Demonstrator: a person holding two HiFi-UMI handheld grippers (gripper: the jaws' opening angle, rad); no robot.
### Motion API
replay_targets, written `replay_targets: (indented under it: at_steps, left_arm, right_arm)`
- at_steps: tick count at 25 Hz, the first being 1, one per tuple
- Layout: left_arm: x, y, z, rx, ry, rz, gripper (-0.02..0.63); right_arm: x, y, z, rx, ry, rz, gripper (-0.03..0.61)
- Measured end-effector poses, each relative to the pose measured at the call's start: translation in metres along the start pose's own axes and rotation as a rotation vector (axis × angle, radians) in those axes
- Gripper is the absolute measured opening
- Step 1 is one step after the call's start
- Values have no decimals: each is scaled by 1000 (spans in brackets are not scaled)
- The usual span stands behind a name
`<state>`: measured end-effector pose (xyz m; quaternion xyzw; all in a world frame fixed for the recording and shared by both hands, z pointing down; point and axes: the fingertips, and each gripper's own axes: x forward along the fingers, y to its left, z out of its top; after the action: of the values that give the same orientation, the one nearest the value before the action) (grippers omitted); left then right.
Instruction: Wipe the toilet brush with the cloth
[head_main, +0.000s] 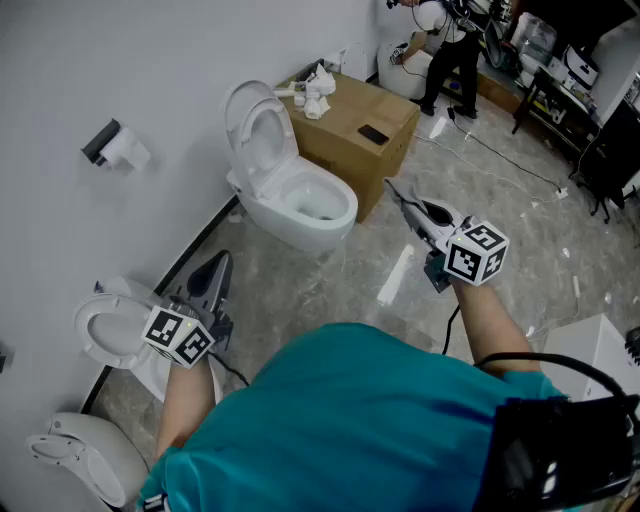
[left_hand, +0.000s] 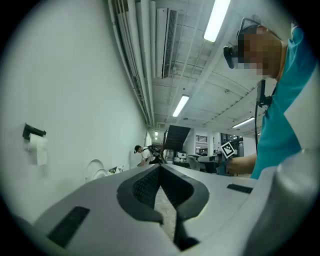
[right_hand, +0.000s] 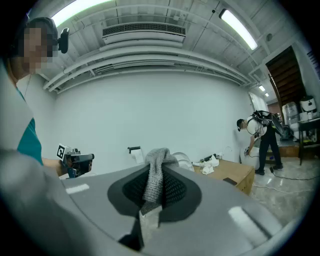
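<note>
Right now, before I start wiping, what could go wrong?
1. The right gripper pinches only a narrow fold of the cloth; it could slip out under wiping pressure.
2. No toilet brush shows in any view, and the left gripper is shut and empty, so nothing yet steadies it.

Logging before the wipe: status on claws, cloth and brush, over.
Left claw shut, empty. Right claw shut on cloth. Brush not in view. Toilet ahead, lid up.

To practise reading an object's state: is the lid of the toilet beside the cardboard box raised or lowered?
Raised. The lid stands upright behind the bowl of the toilet, and the inside of the bowl is open to view.
</note>
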<state>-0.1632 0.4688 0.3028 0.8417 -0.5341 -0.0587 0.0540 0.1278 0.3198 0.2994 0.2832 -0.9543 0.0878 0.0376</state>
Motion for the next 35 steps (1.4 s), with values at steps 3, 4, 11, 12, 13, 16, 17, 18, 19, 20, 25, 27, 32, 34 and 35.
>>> replay_targets:
  at_steps: [3, 4, 11, 12, 13, 16, 17, 18, 19, 20, 25, 27, 32, 34, 35]
  left_arm:
    - [7, -2, 1, 5, -5, -4, -8]
    - [10, -3, 1, 7, -5, -5, -8]
    - [40, -17, -3, 15, 9, 4, -8]
    - [47, -21, -4, 14, 9, 4, -8]
    - [54, -26, -5, 13, 8, 3, -8]
    - [80, -42, -11, 16, 17, -1, -8]
    - [89, -48, -13, 21, 23, -3, -8]
    - [99, -56, -16, 24, 27, -7, -8]
    - [109, -63, -19, 25, 33, -11, -8]
    - [119, -70, -23, 26, 43, -13, -8]
    - [165, -92, -43, 17, 72, -43, -8]
    - [178, -95, -50, 16, 87, -51, -8]
    - [204, -72, -53, 9, 110, -53, -8]
    - [215, -57, -52, -1, 119, -55, -8]
    - [220, -47, -53, -6, 118, -61, -8]
  right_arm:
    - [-1, -8, 1, -6, -4, 1, 18]
    - [-2, -11, 2, -7, -5, 1, 18]
    - [-13, -33, 4, 5, -7, 48, 20]
    - [-16, -38, 5, 9, -9, 59, 20]
    - [-21, -44, 6, 13, -11, 67, 21]
    - [-37, -65, 4, 12, -8, 79, 21]
    - [-44, -74, 3, 15, -7, 83, 21]
    - [-51, -82, 1, 18, -5, 86, 21]
    - [-57, -91, 0, 23, -4, 88, 21]
    - [-64, -100, -2, 27, -2, 89, 21]
    - [-78, -143, -3, 38, 0, 92, 21]
    - [-76, -155, -7, 50, 1, 94, 21]
    - [-48, -177, -11, 72, 11, 91, 21]
    - [-32, -183, -10, 73, 21, 87, 21]
    - [-23, -186, -9, 70, 28, 83, 21]
